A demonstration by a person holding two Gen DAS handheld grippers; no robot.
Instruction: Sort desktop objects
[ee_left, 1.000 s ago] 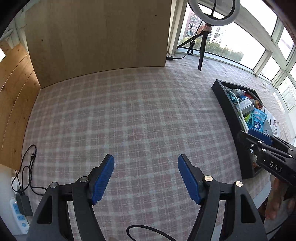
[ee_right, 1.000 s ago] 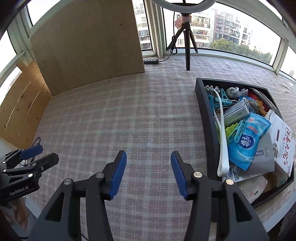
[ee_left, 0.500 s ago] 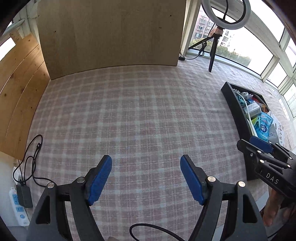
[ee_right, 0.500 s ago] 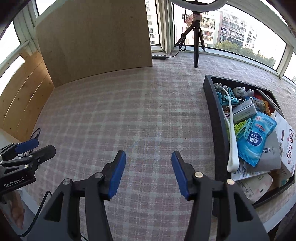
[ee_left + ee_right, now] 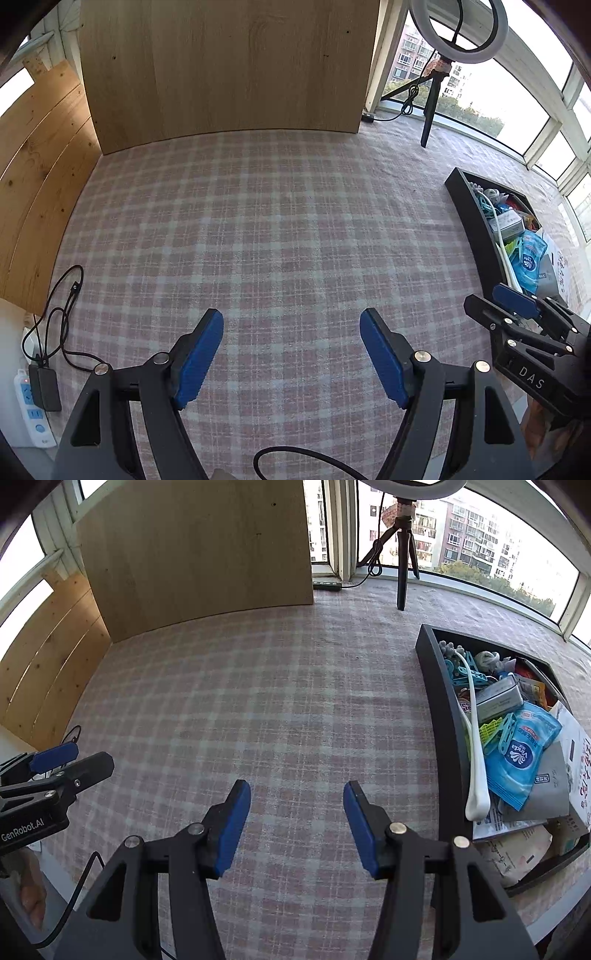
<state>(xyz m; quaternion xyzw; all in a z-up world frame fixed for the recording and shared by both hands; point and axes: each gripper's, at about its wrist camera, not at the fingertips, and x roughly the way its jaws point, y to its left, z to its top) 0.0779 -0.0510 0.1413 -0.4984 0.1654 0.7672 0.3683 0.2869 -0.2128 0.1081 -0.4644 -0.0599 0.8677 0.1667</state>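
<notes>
A black tray [image 5: 439,716] sits at the right of the checked tablecloth and also shows in the left wrist view [image 5: 476,229]. It holds several items: a blue Vinda tissue pack [image 5: 521,760], a white curved handle [image 5: 476,768], a grey box [image 5: 498,698], blue clips [image 5: 461,672] and paper packets [image 5: 517,853]. My left gripper [image 5: 291,347] is open and empty above the near part of the cloth. My right gripper [image 5: 297,819] is open and empty, left of the tray.
A wooden board [image 5: 225,66] stands at the back and wooden panels [image 5: 33,173] line the left side. A ring light on a tripod [image 5: 432,99] stands at the back right. A power strip with cable [image 5: 37,398] lies beyond the cloth's left edge.
Both grippers have drawn back and tilted up a little, so the board and tray sit lower in view. Both stay open and empty.
</notes>
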